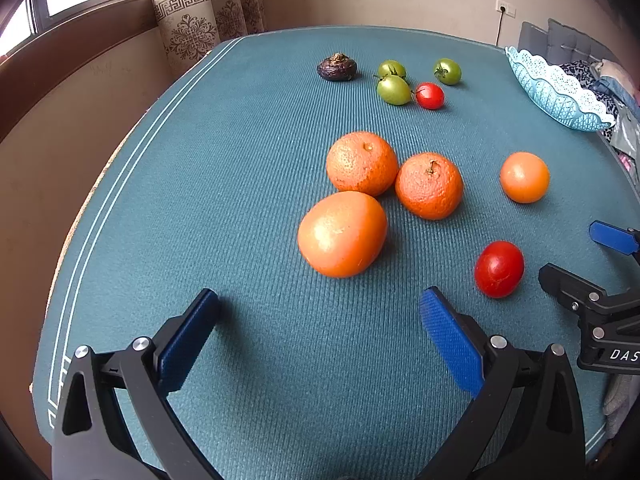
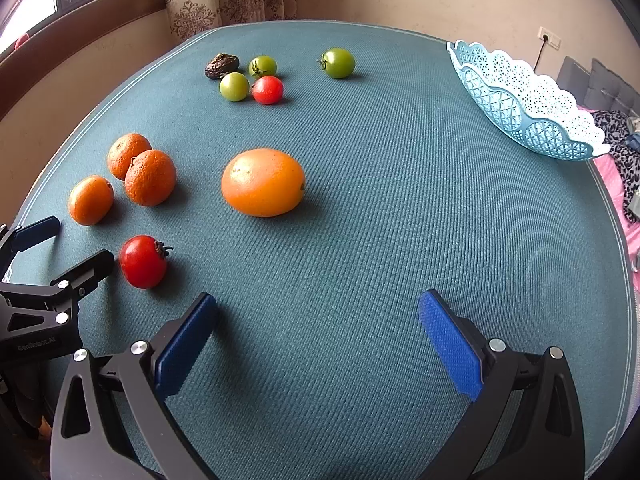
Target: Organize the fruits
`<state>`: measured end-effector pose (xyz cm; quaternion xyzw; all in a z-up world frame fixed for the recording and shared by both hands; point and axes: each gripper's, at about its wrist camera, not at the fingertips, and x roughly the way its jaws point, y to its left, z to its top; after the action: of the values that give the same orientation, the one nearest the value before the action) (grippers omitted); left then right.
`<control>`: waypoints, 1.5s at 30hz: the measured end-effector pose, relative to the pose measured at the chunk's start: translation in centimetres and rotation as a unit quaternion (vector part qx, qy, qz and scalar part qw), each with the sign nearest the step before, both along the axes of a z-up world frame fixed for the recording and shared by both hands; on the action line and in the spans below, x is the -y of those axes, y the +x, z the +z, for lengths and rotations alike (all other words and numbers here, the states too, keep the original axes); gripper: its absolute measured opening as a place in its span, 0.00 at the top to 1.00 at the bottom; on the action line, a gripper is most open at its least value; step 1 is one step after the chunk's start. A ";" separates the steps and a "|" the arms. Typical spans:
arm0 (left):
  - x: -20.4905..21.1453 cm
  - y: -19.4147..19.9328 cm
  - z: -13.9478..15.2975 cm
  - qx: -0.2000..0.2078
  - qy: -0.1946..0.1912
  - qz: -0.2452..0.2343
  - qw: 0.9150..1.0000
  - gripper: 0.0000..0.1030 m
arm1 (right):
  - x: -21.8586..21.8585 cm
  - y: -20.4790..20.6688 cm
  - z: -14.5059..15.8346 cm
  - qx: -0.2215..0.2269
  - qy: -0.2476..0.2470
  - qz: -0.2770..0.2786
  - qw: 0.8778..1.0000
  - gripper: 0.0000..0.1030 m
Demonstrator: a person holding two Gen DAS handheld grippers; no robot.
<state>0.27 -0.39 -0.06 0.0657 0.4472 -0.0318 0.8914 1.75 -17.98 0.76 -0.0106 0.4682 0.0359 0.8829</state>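
Note:
On the teal mat lie a large smooth orange (image 1: 342, 234) (image 2: 263, 182), two rough mandarins (image 1: 362, 163) (image 1: 429, 185) (image 2: 150, 177), a small orange (image 1: 524, 177) (image 2: 91, 200), a near red tomato (image 1: 499, 268) (image 2: 143, 261), a far red tomato (image 1: 429, 95) (image 2: 267, 89), three green tomatoes (image 1: 394, 89) (image 2: 338, 63) and a dark wrinkled fruit (image 1: 337, 67) (image 2: 221, 65). A light blue basket (image 1: 556, 92) (image 2: 520, 104) stands at the far right. My left gripper (image 1: 320, 320) is open and empty just short of the large orange. My right gripper (image 2: 318, 320) is open and empty, right of the near red tomato.
The mat (image 1: 256, 184) ends at a white-striped edge on the left, beside a wall, window sill and curtain (image 1: 192, 20). Clothes and cushions (image 1: 616, 92) lie past the right edge behind the basket. The right gripper shows at the right edge of the left wrist view (image 1: 576, 264).

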 end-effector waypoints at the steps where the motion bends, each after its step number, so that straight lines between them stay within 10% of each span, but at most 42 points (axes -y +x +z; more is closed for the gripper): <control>1: 0.0 0.0 0.0 -0.002 0.000 0.000 1.000 0.02 | 0.0 0.0 0.0 0.000 0.001 0.000 1.000 0.05; 25: -0.5 1.3 1.3 0.010 -0.014 0.001 1.000 0.02 | 0.8 0.6 1.2 0.011 0.051 0.012 0.999 0.05; 35: -0.6 2.6 1.7 0.009 -0.029 0.000 1.000 0.22 | 1.0 1.2 2.3 0.033 0.061 0.012 0.997 0.05; 45: -0.5 3.0 1.4 0.006 -0.036 -0.005 0.999 0.25 | 0.0 2.7 2.7 0.031 0.078 0.034 0.996 0.22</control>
<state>3.25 0.10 1.33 0.0357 0.4398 -0.0517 0.8959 4.41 -17.96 3.49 0.0410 0.4354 0.1013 0.8936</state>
